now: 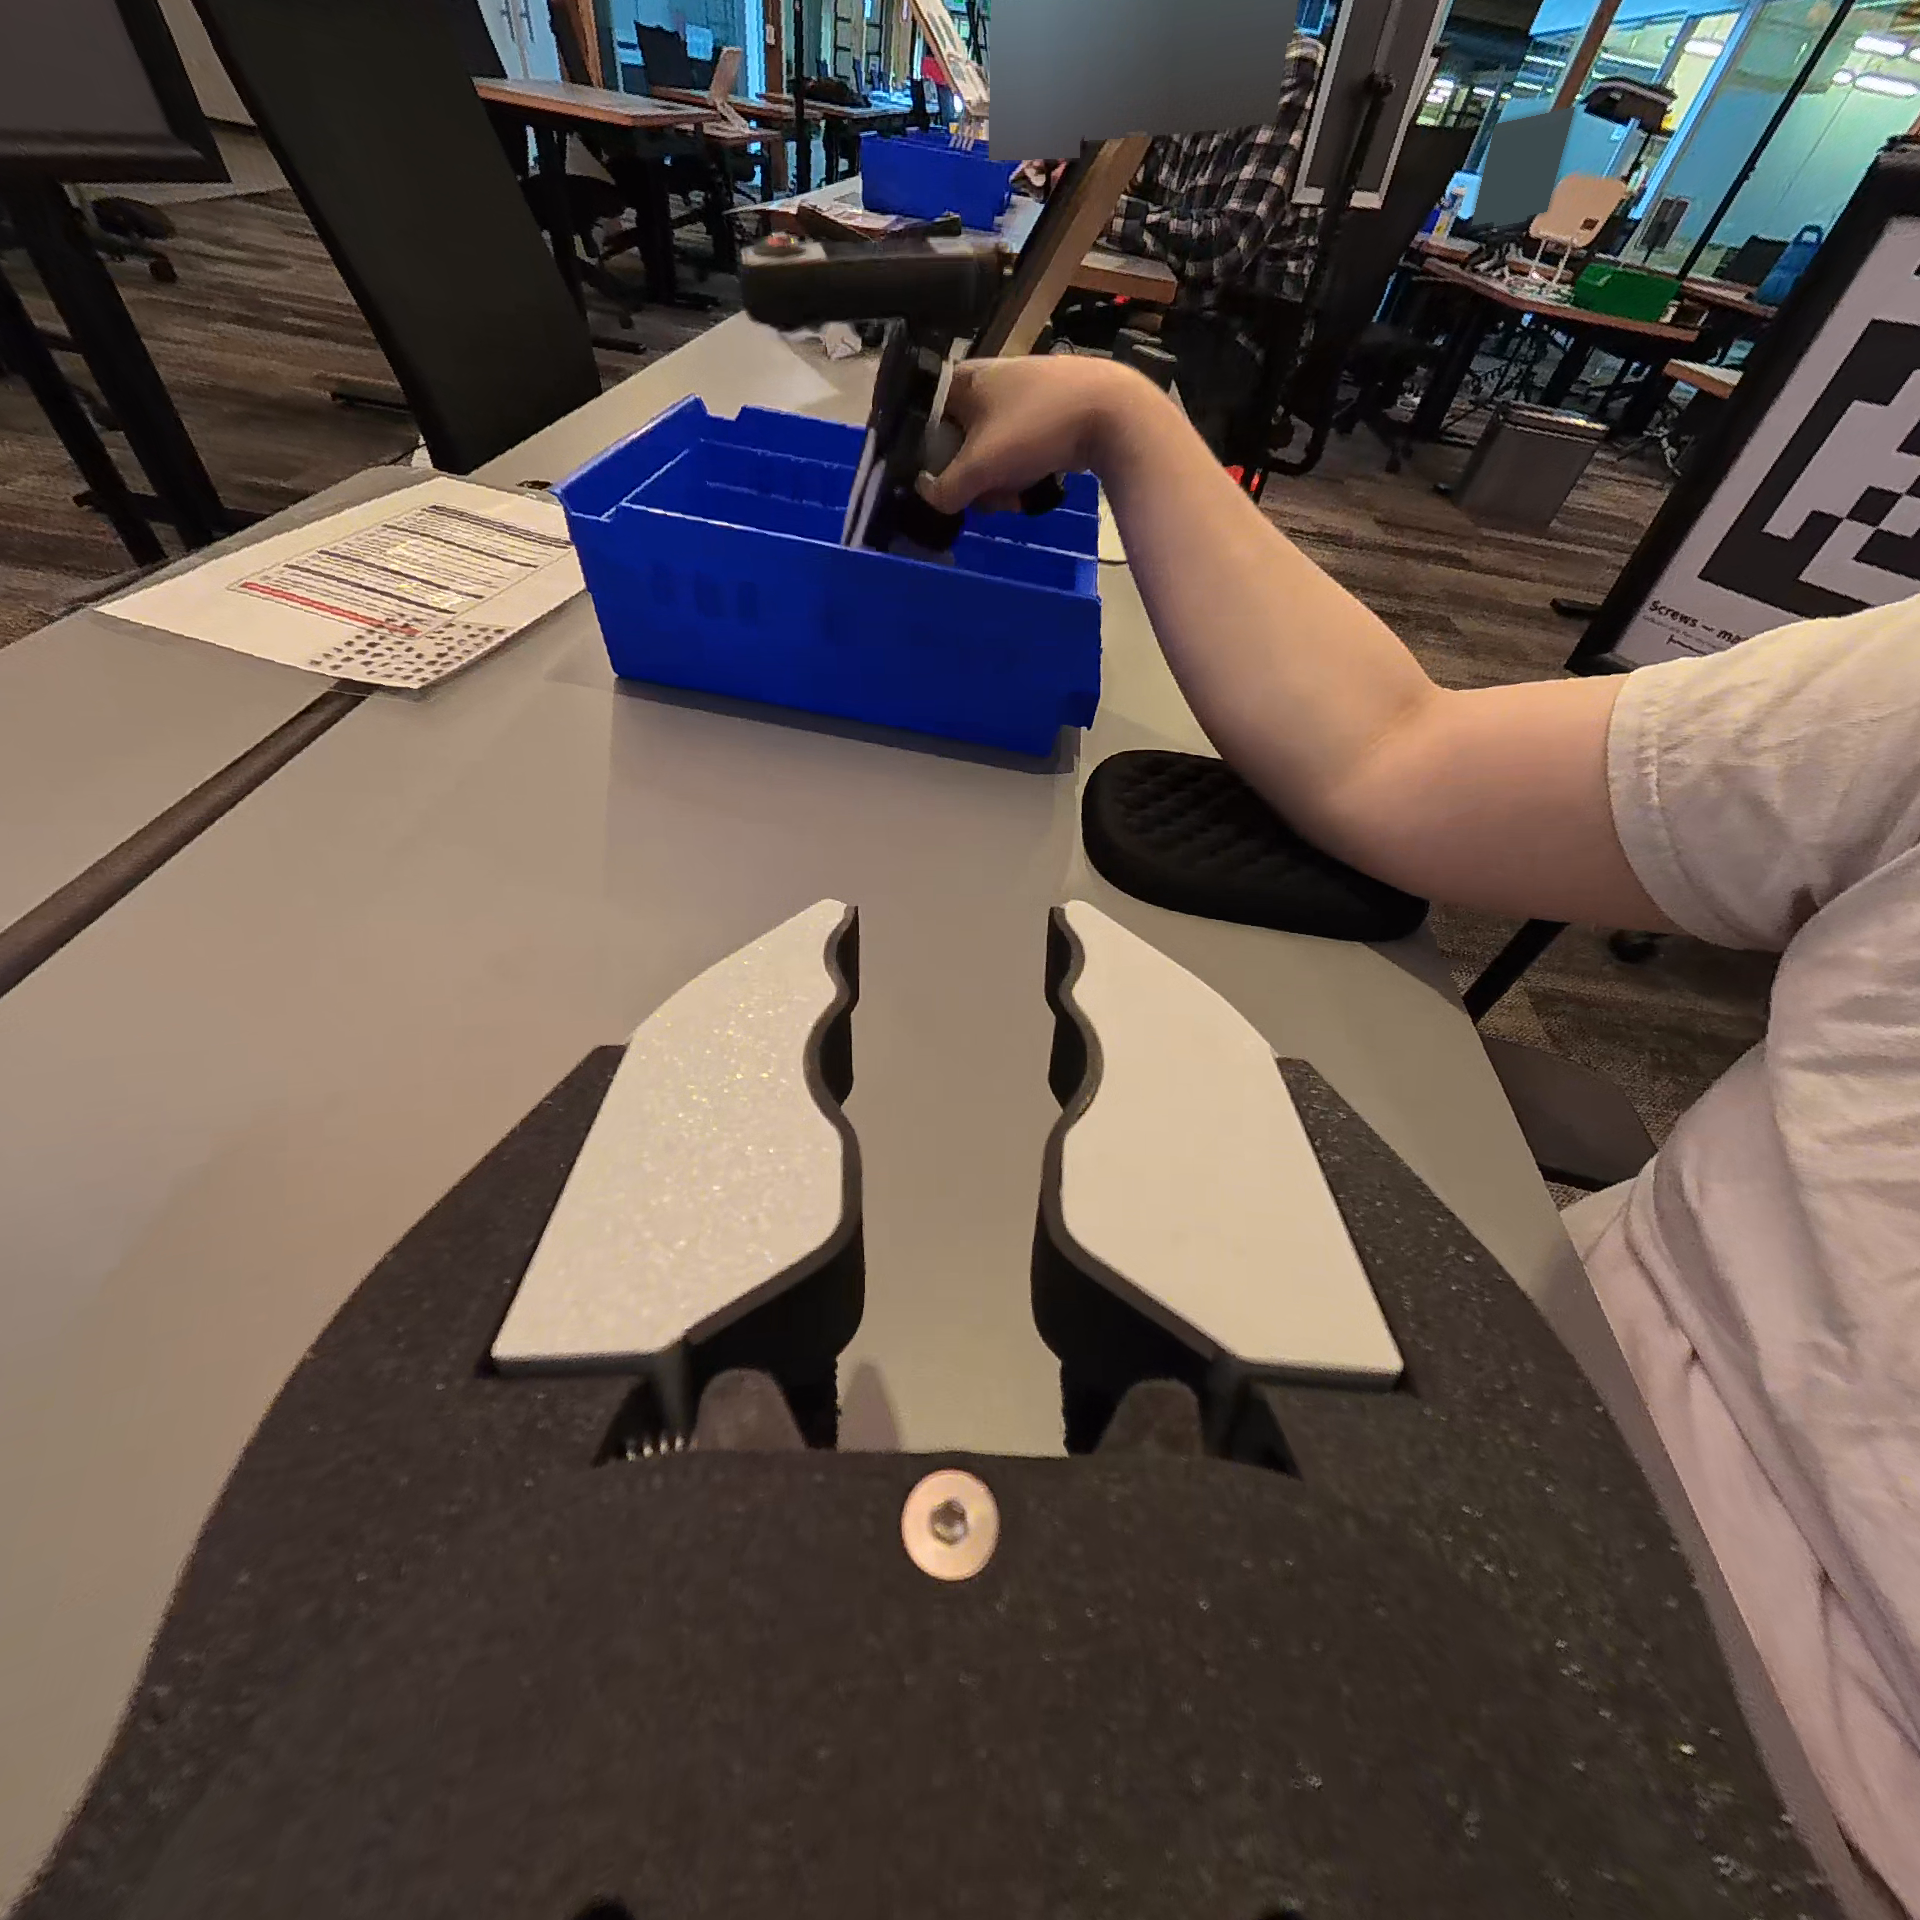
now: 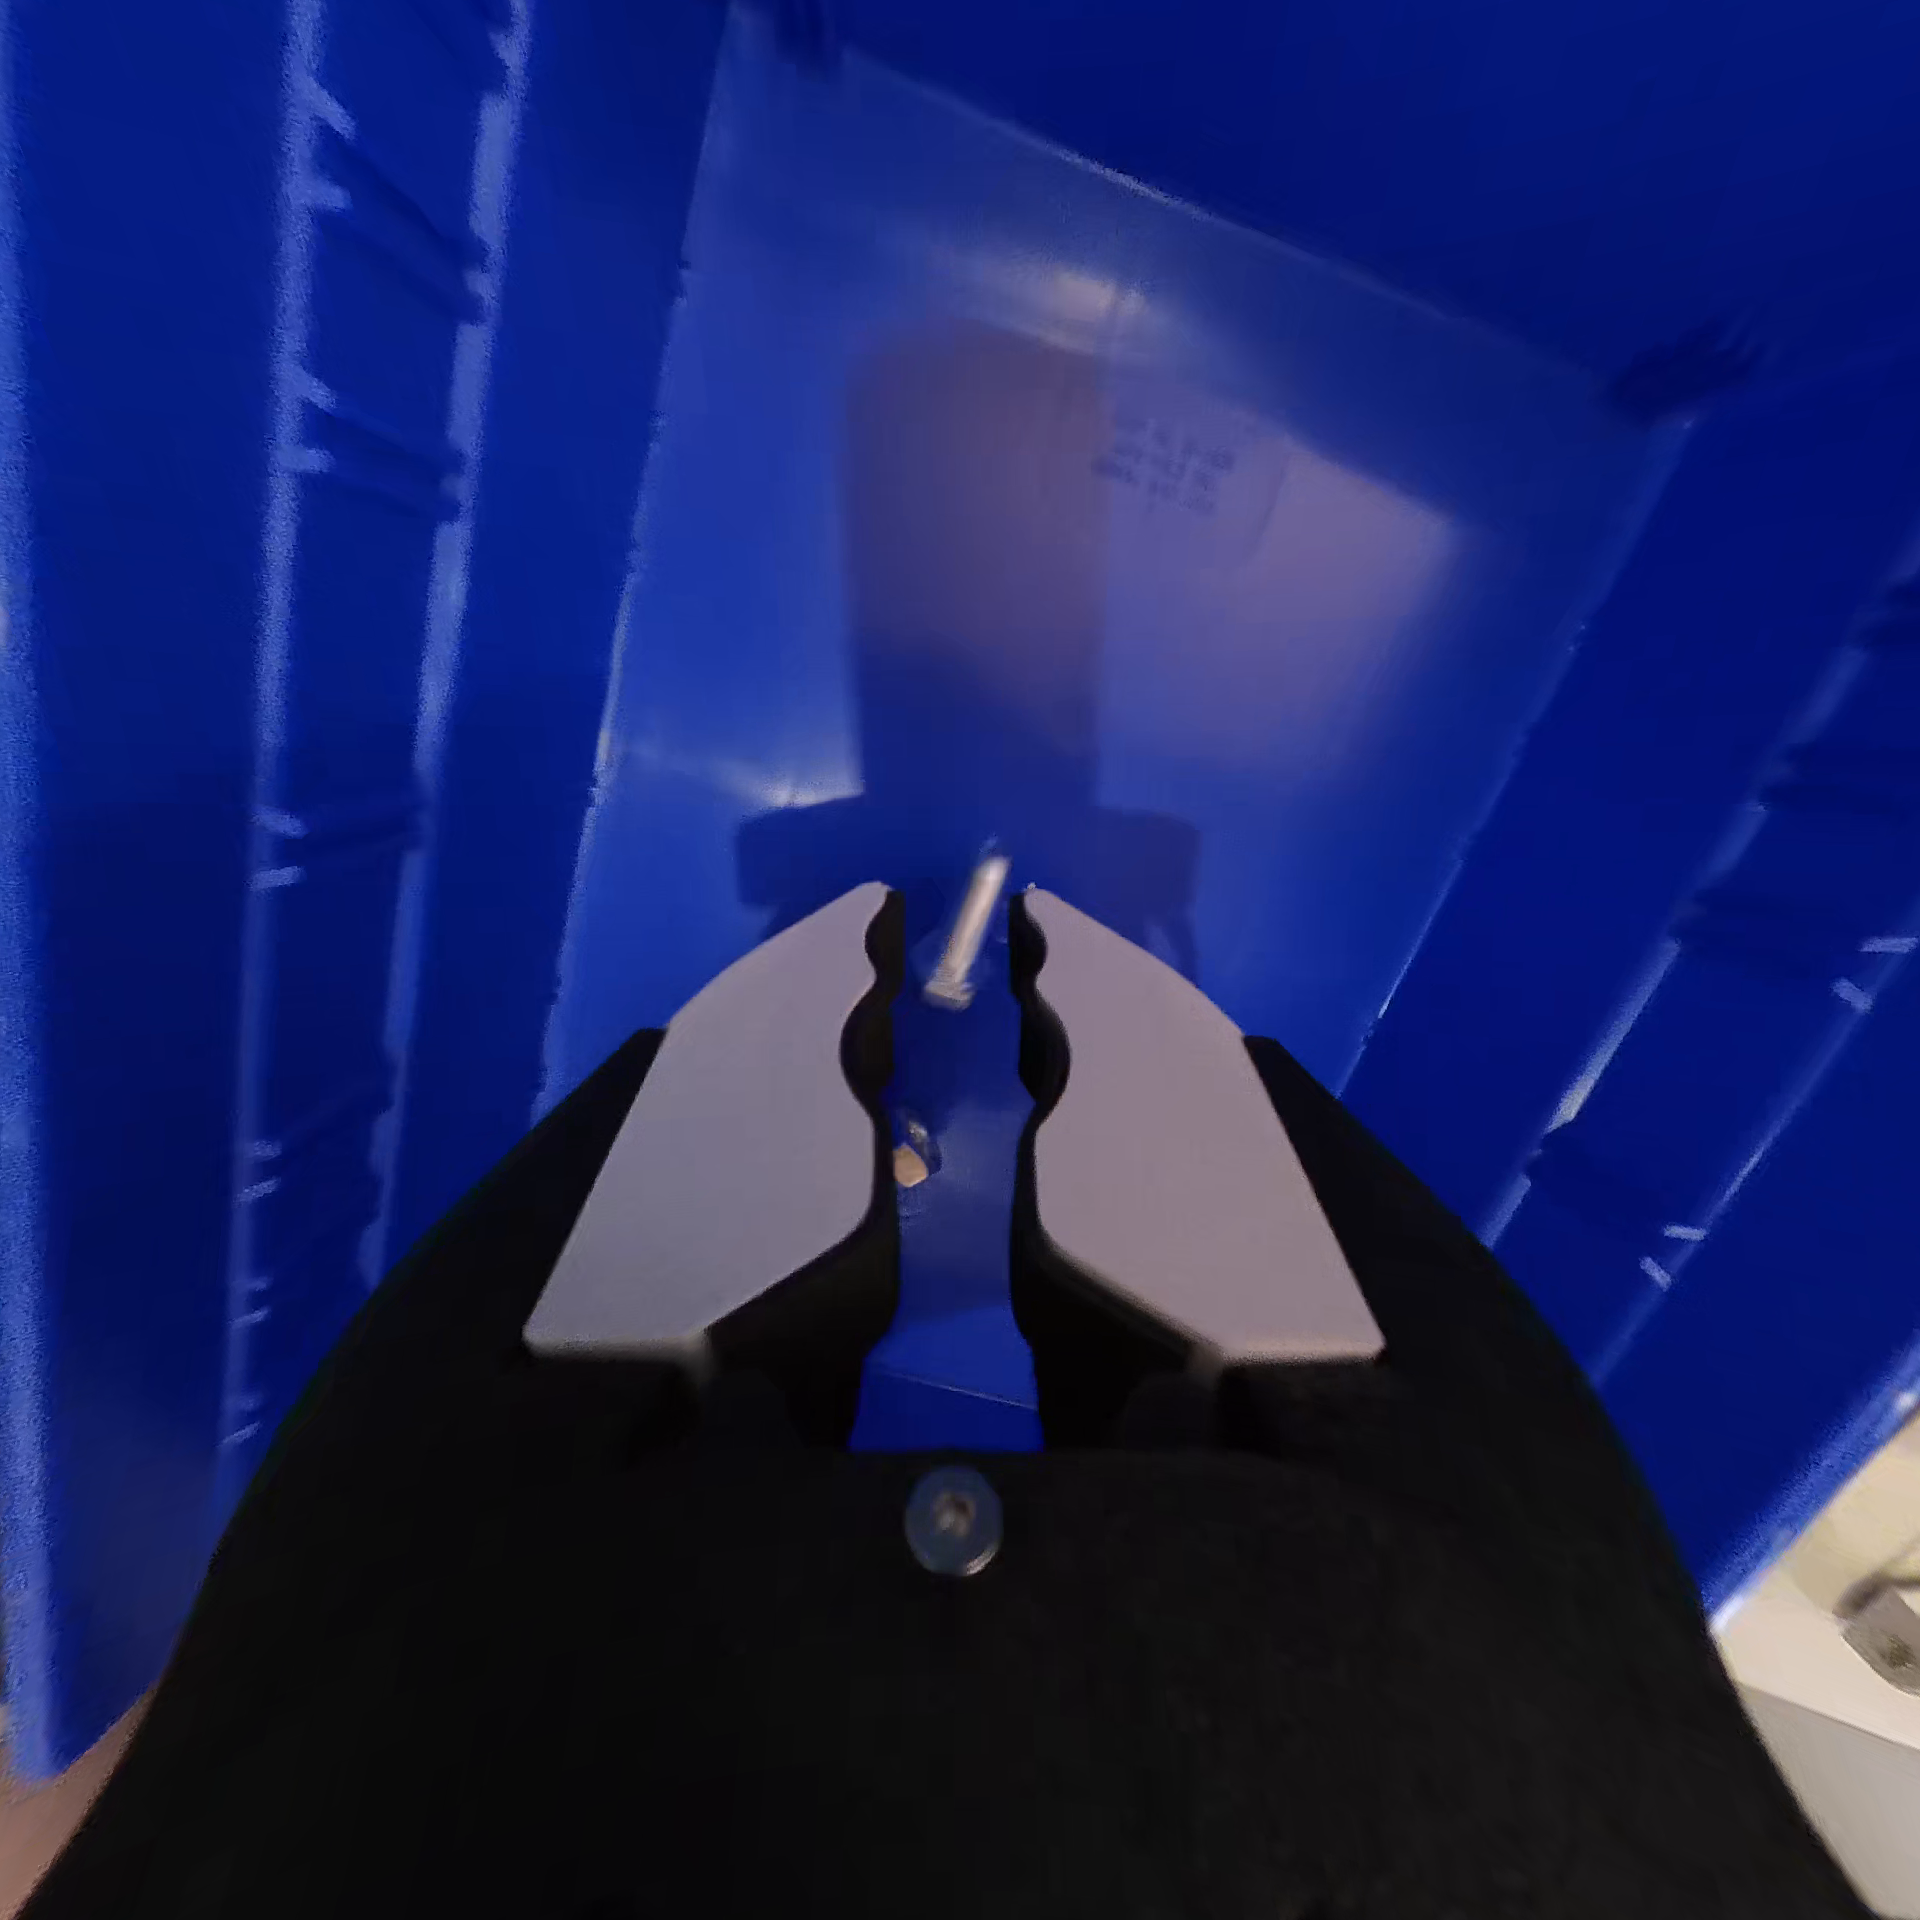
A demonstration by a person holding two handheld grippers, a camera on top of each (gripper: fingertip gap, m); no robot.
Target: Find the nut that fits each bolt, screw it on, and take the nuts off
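Note:
My right gripper [image 2: 956,899] is deep inside the blue bin [image 2: 1558,312], jaws open with a narrow gap. A small silver bolt [image 2: 966,935] lies on the bin floor between the fingertips, untouched by either pad. A small silver nut [image 2: 912,1153] lies farther back in the gap, by the left finger. In the left wrist view a hand holds the right gripper [image 1: 894,488] tipped down into the blue bin [image 1: 831,644], its fingertips hidden by the wall. My left gripper [image 1: 953,925] is open and empty, low over the grey table [image 1: 416,987], well short of the bin.
A black wrist-rest pad [image 1: 1236,842] lies right of the bin under the person's forearm. A printed sheet [image 1: 364,582] lies left of the bin. A marker board [image 1: 1818,468] stands at the right table edge. A grey metal piece [image 2: 1891,1652] sits outside the bin. The grippers' ends are close to 45 centimeters from one another.

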